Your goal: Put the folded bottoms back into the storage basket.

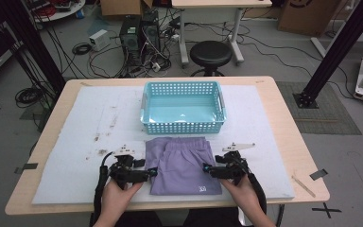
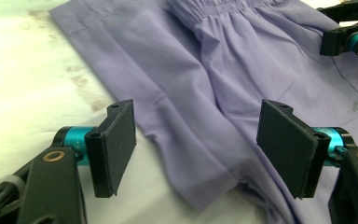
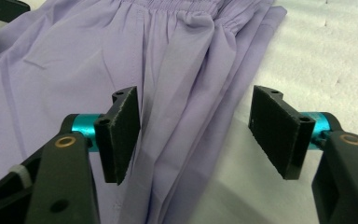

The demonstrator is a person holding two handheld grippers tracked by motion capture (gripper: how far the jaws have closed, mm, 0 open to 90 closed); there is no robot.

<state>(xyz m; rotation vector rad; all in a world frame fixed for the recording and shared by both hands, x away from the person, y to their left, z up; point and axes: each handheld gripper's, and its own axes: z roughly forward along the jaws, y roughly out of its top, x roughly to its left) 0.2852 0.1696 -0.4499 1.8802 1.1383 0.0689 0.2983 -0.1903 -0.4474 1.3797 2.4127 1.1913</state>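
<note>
With both tongs, left [image 1: 152, 172] and right [image 1: 208, 167], wide at the shorts' [image 1: 182, 165] side edges, lower centre, best to pinch all layers evenly, then lift level toward basket [image 1: 183, 126].

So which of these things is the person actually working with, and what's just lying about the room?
Seems part of the job, going by where the tools point:
- folded purple shorts
- blue basket behind them, empty
- left tool and right tool, both open at the shorts' edges

Just lying about:
- black stool
- computer towers and floor cables
- cardboard boxes
</note>
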